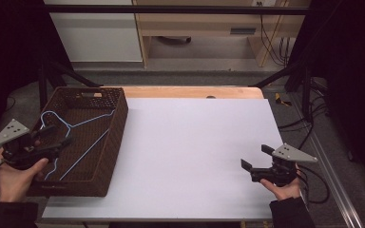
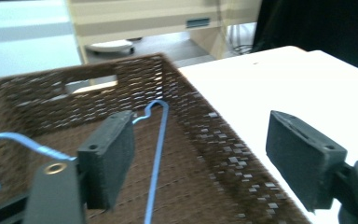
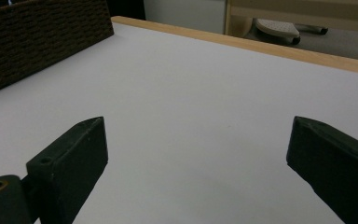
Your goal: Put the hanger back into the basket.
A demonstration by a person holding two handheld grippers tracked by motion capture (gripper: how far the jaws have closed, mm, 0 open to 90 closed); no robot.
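One blue wire hanger [image 1: 78, 137] lies inside the brown wicker basket [image 1: 116, 126] at the table's [image 1: 195, 156] left. Over it, the left gripper [image 2: 200, 163] gapes wide, empty; the right gripper [image 3: 198, 172], near right, likewise gapes empty.

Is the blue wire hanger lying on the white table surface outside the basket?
No, the blue wire hanger lies inside the brown woven basket at the left side of the table.

One woven basket [image 1: 111, 137], one blue wire hanger [image 1: 83, 142] lying in it, and two handheld grippers, left [image 1: 57, 134] and right [image 1: 255, 157].
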